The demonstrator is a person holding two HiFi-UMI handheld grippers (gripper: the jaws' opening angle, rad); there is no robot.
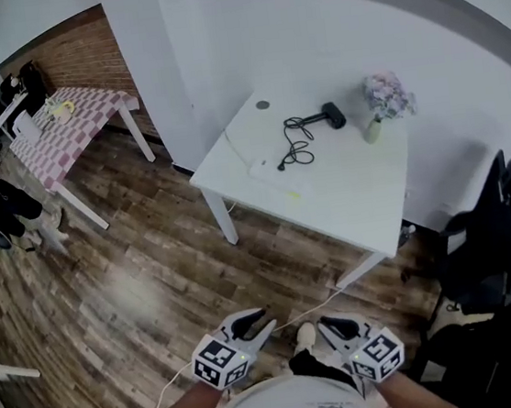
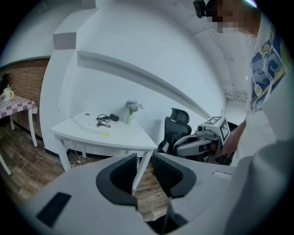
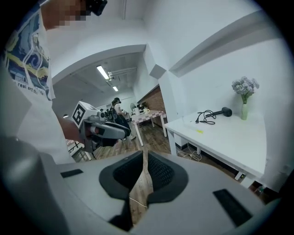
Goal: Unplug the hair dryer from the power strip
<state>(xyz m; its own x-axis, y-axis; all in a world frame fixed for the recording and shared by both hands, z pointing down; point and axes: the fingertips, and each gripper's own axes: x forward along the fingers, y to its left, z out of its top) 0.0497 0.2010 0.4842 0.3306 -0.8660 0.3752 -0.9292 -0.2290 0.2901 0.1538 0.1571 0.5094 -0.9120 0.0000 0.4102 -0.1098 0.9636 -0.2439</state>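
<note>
Far from fingers (image 1: 252, 324): hair dryer (image 1: 332, 115) on table (image 1: 365, 194).

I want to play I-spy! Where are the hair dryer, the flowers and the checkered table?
hair dryer (image 1: 332, 115), head view, on its black body.
flowers (image 1: 384, 94), head view, on the blooms.
checkered table (image 1: 88, 119), head view, on its bare cloth top.

Dark wood-plank floor (image 1: 136, 287). White rectangular bench (image 1: 355, 186) at 1 o'clock, white wall (image 1: 306, 17) behind. Red-checked table (image 1: 71, 129) at 10 o'clock. Black office chair (image 1: 493, 252) at 4 o'clock.
</note>
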